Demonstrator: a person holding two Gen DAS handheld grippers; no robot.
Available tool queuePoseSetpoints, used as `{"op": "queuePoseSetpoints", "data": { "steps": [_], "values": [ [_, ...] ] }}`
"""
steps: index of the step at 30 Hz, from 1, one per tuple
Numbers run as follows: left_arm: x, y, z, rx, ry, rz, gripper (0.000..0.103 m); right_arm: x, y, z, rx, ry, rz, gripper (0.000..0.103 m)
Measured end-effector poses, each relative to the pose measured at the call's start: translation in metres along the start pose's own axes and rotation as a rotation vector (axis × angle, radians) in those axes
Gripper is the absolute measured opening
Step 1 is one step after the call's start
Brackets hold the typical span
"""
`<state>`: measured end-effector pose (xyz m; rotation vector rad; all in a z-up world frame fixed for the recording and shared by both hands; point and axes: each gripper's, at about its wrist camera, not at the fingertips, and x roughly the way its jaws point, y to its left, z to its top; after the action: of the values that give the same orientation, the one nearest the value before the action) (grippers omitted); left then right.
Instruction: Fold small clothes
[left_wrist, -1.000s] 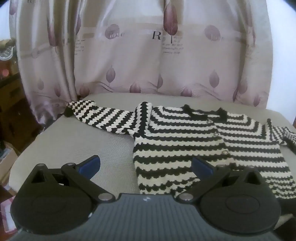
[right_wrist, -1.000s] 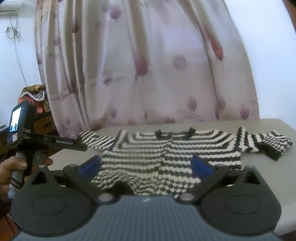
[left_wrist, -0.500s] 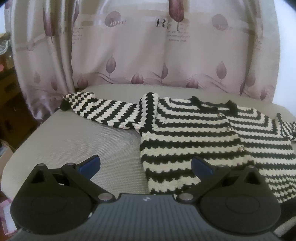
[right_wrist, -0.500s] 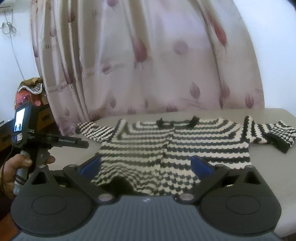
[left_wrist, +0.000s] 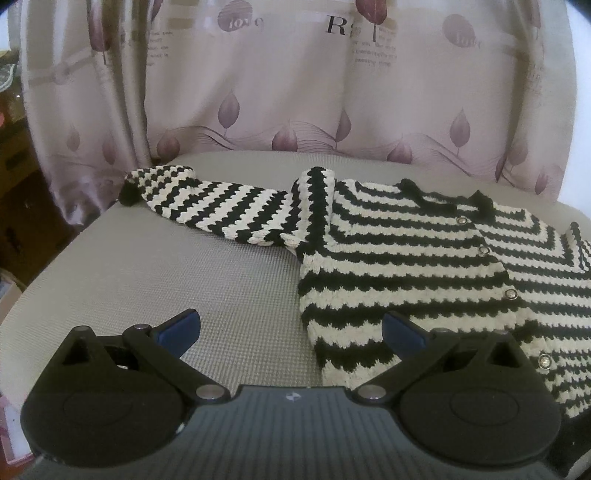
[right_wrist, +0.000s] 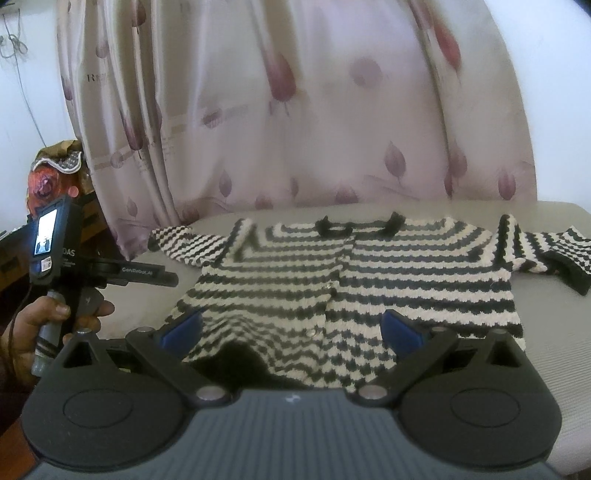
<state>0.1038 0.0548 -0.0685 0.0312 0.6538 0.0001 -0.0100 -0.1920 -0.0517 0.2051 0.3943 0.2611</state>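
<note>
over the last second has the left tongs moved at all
Yes. In the left wrist view the left tongs have swung left: against the curtain, the "R" print and the striped cardigan slid rightward in frame.

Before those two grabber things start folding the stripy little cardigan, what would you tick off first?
1. Striped cardigan lying flat on the grey pad, front up: ok.
2. Both sleeves spread outward, the left sleeve and the right sleeve: ok.
3. Left gripper open with nothing held: ok.
4. Right gripper open with nothing held: ok.
5. Front fully fastened: cannot tell; the buttons show along the placket, but their closure is unclear.
6. Hem lying smooth: not ok, it looks rippled near the right gripper in the right wrist view.
</note>
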Motion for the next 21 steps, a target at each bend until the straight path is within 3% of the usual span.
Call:
{"op": "queuePoseSetpoints", "data": {
  "steps": [6,11,21],
  "values": [
    [0.018,0.010,0.006,0.010,0.012,-0.034,0.102,0.012,-0.004,-0.001,0.016,0.024,-0.003,0.103],
    [0.039,0.037,0.024,-0.011,0.023,-0.019,0.102,0.023,-0.007,-0.002,0.019,0.044,-0.004,0.103],
    [0.112,0.169,0.091,-0.265,-0.032,0.019,0.092,0.047,-0.018,-0.011,0.051,0.102,-0.020,0.103]
  ]
}}
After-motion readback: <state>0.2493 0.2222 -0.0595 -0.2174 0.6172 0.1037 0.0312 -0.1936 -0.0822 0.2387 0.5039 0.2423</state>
